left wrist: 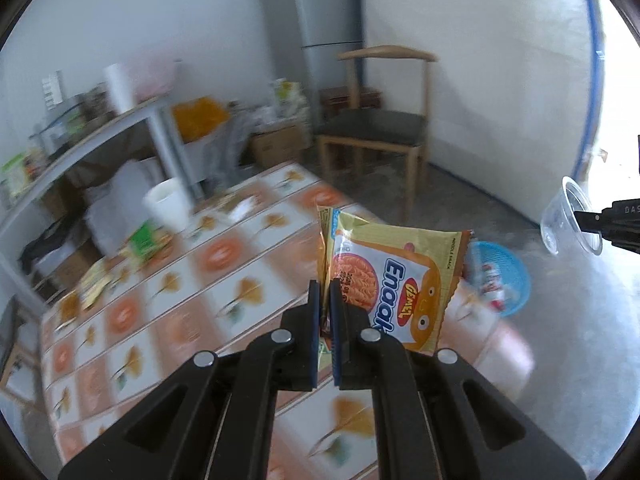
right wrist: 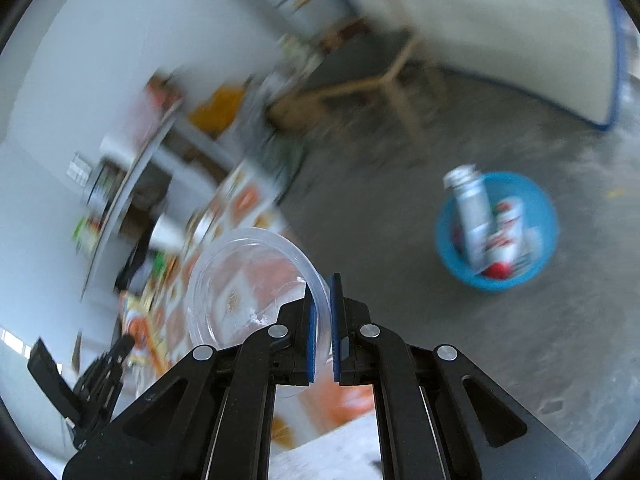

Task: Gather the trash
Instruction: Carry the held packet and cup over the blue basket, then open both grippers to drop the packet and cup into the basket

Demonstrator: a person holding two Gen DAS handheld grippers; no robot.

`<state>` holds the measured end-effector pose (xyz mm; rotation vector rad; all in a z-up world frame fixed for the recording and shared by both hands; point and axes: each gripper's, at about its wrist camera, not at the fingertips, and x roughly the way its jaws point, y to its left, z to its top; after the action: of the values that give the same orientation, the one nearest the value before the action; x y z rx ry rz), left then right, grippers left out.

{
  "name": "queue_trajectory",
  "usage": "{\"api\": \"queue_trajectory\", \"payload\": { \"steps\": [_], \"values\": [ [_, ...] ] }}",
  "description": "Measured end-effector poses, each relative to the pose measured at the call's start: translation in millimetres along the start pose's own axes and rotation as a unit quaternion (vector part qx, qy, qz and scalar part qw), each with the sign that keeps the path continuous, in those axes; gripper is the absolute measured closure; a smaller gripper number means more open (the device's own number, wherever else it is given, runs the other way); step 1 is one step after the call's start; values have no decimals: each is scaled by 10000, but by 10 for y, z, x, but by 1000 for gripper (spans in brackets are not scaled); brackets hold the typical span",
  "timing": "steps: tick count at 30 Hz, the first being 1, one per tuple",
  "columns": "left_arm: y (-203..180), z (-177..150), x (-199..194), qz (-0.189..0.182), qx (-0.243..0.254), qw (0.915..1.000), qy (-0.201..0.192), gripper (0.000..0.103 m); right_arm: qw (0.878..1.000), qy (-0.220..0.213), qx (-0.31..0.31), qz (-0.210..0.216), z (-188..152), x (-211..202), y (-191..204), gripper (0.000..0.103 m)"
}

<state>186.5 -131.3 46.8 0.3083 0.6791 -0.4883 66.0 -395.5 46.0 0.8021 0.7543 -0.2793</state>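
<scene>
Transport is the step in hand: our left tongs (left wrist: 325, 304) clamp the noodle wrapper (left wrist: 394, 276) at frame centre, our right tongs (right wrist: 324, 312) pinch the clear cup (right wrist: 244, 280) by its rim. Next, we judge, both must reach above the blue bin (right wrist: 540, 240), right of centre, before letting go.

Basket (right wrist: 496, 232) on floor (right wrist: 520, 340), right of table (left wrist: 180, 280), cans inside. Chair (left wrist: 376, 128) behind table, refrigerator (left wrist: 316, 20) behind chair. Shelf (left wrist: 100, 132) left of table. White cup (left wrist: 166, 204) on table's far edge.
</scene>
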Motion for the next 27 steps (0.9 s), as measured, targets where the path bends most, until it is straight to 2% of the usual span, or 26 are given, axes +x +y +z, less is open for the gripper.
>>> {"api": "queue_trajectory", "payload": {
  "steps": [3, 6, 11, 12, 17, 20, 22, 23, 24, 25, 26, 27],
  "values": [
    [-307, 220, 149, -529, 156, 9985, 29, 99, 9977, -366, 456, -334, 72, -274, -471, 98],
    [-676, 402, 383, -1075, 266, 9936, 229, 99, 9943, -466, 801, -533, 58, -351, -815, 98],
    [-1313, 591, 931, -1850, 370, 9782, 873, 99, 9857, -350, 1483, -714, 9, -182, -1385, 98],
    [-1470, 617, 1099, -2001, 390, 9729, 1091, 99, 9840, -294, 1602, -724, 12, -115, -1480, 98],
    [-2118, 713, 1888, -2197, 557, 9549, 1918, 98, 9753, 36, 2092, -710, 61, 411, -1875, 98],
    [-2474, 794, 2286, -2136, 696, 9515, 2104, 98, 9701, 140, 2316, -707, 155, 727, -2074, 97],
    [-2637, 842, 2499, -2266, 628, 9476, 2164, 94, 9682, 162, 2410, -644, 248, 986, -2219, 89],
    [-2716, 857, 2624, -2397, 550, 9434, 2225, 80, 9667, 153, 2468, -652, 280, 1097, -2291, 83],
    [-2798, 843, 2786, -2494, 506, 9373, 2382, 69, 9647, 133, 2546, -662, 297, 1219, -2378, 59],
    [-2852, 811, 2912, -2436, 491, 9354, 2516, 51, 9624, 122, 2630, -668, 299, 1368, -2493, 40],
    [-2899, 780, 3016, -2353, 456, 9356, 2593, 47, 9583, 147, 2744, -790, 278, 1499, -2617, 40],
    [-2913, 737, 3097, -2296, 373, 9357, 2651, 47, 9550, 169, 2831, -866, 249, 1542, -2684, 40]
  ]
}}
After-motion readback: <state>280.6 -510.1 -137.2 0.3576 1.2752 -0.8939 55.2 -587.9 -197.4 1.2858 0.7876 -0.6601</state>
